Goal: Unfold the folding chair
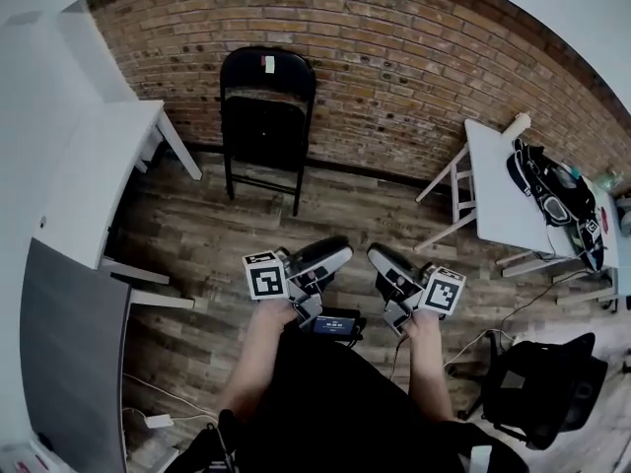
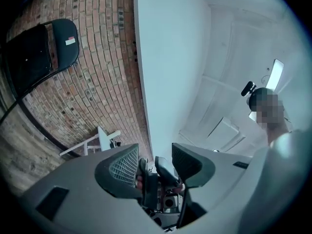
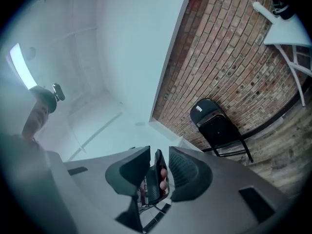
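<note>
The black folding chair (image 1: 266, 116) stands folded flat against the brick wall at the far side of the room, a white sticker on its backrest. It also shows at the upper left of the left gripper view (image 2: 39, 48) and mid-right of the right gripper view (image 3: 219, 128). Both grippers are held close to the person's body, far from the chair, tips turned toward each other. My left gripper (image 1: 340, 256) (image 2: 153, 162) is open with nothing gripped. My right gripper (image 1: 380, 259) (image 3: 158, 167) is open too, its jaws a small gap apart and empty.
A white table (image 1: 99, 175) stands at the left, beside a grey panel (image 1: 69, 363). Another white table (image 1: 498, 195) at the right carries a black bag (image 1: 552, 195). A black office chair (image 1: 542, 382) sits at the lower right. Wooden floor lies between me and the chair.
</note>
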The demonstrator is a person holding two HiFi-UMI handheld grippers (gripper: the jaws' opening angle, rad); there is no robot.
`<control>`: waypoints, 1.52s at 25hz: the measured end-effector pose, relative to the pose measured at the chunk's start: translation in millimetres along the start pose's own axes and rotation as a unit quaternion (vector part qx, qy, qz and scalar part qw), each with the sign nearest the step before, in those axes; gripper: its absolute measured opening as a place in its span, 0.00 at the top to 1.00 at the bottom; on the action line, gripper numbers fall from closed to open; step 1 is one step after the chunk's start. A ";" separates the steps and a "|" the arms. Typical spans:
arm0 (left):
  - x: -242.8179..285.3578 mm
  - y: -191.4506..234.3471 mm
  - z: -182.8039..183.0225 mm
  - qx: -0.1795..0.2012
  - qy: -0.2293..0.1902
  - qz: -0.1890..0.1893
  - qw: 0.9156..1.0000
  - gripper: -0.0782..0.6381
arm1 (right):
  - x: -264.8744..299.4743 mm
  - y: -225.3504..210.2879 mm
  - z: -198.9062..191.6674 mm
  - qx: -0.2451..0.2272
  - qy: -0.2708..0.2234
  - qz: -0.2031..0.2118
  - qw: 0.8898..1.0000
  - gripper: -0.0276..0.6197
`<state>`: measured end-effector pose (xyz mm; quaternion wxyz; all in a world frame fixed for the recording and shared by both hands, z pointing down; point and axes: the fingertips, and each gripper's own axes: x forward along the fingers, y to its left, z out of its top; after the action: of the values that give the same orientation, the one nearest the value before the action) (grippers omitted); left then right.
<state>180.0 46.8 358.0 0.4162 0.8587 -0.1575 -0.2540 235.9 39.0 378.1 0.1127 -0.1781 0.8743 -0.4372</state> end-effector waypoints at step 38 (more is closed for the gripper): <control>49.4 196.7 185.7 -0.022 -0.061 0.134 0.989 0.58 | 194.5 -157.3 152.0 0.048 0.081 0.045 0.995 0.76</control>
<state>103.6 -213.7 401.8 0.4547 0.8036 -0.2907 -0.2508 145.9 -238.0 406.6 0.0699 -0.0966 0.8656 -0.4863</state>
